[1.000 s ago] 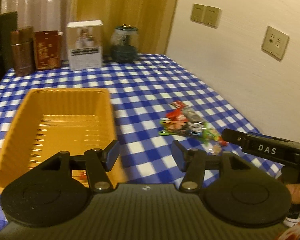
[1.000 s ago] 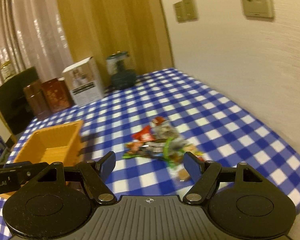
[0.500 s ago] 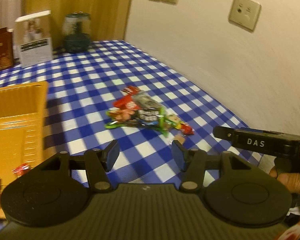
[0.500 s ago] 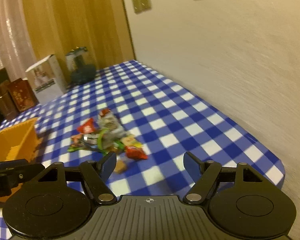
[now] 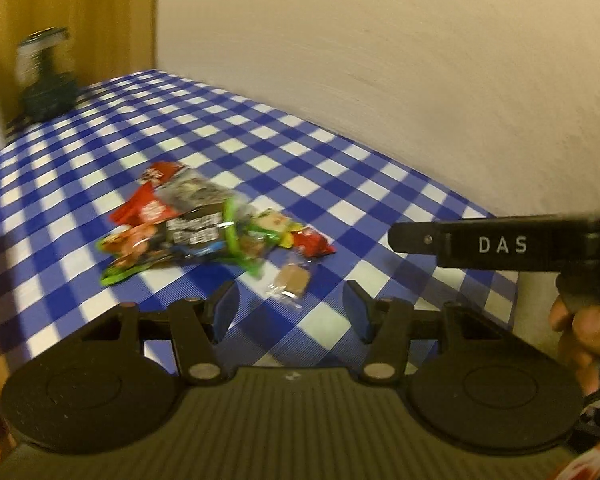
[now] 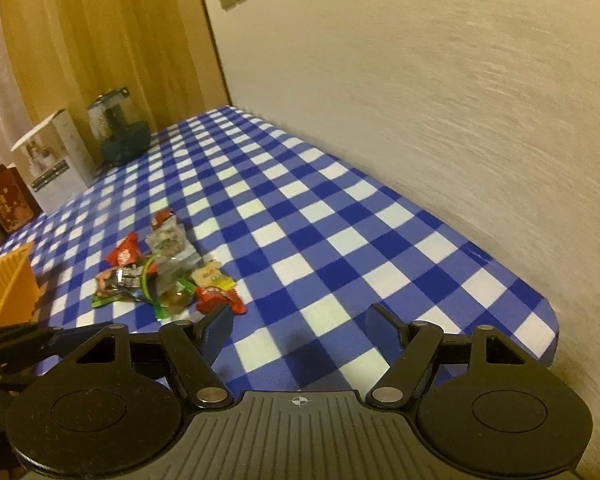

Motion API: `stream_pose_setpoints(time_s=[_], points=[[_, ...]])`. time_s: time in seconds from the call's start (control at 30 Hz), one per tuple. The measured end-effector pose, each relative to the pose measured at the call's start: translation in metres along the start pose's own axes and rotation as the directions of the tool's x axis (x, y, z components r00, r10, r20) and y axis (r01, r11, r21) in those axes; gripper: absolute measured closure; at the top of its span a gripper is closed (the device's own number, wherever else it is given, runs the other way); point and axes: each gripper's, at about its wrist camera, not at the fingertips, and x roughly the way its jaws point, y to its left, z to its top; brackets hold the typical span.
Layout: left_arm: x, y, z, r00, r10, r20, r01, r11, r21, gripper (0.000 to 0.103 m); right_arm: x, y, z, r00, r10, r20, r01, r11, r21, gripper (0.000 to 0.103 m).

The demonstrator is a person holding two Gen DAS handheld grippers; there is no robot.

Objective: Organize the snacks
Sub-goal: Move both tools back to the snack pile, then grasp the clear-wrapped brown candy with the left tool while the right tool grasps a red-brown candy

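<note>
A: Left wrist view: left gripper (image 5: 291,312) jaws spread, empty, aimed at the snack pile (image 5: 204,228) on the checked tabletop (image 5: 340,168). Small brown candy (image 5: 294,280) lies just in front, likely first pick.

B: Right wrist view: right gripper (image 6: 300,326) jaws spread wider, nothing between them. Pile (image 6: 168,276) sits left of it, orange basket (image 6: 8,284) further left, probably where the snacks go.
</note>
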Motion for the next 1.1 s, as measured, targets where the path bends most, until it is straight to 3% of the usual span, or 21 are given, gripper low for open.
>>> stream_pose_setpoints(time_s=[0.17,0.23,0.43,0.63,0.83,1.1], points=[[0.02,-0.002,0.003,1.0,-0.015,-0.02,0.016,0.999,0.031,0.051,0.005,-0.004,0.002,1.0,-0.016,-0.014,0.017,0.999,0.027,0.029],[0.027,-0.001,0.003,0.999,-0.019,-0.035,0.021,0.999,0.043,0.059,0.006,-0.005,0.003,1.0,-0.022,-0.013,0.023,0.999,0.034,0.029],[0.036,0.002,0.003,0.999,-0.015,-0.035,0.017,0.999,0.043,0.064,0.007,-0.006,0.003,1.0,-0.024,-0.017,0.025,0.998,0.049,0.029],[0.037,0.003,0.004,0.999,0.007,-0.033,-0.005,0.999,0.043,0.083,0.012,-0.001,0.004,0.999,-0.026,-0.02,0.026,1.0,0.014,0.029],[0.012,0.018,-0.011,0.996,0.08,-0.037,-0.082,0.995,-0.062,0.084,0.021,0.012,0.006,1.0,0.017,-0.024,-0.019,0.997,-0.079,0.029],[-0.018,0.039,-0.032,0.983,0.177,-0.035,-0.181,0.958,-0.221,0.084,0.046,0.038,0.012,0.991,0.12,-0.061,-0.128,0.978,-0.166,0.029]])
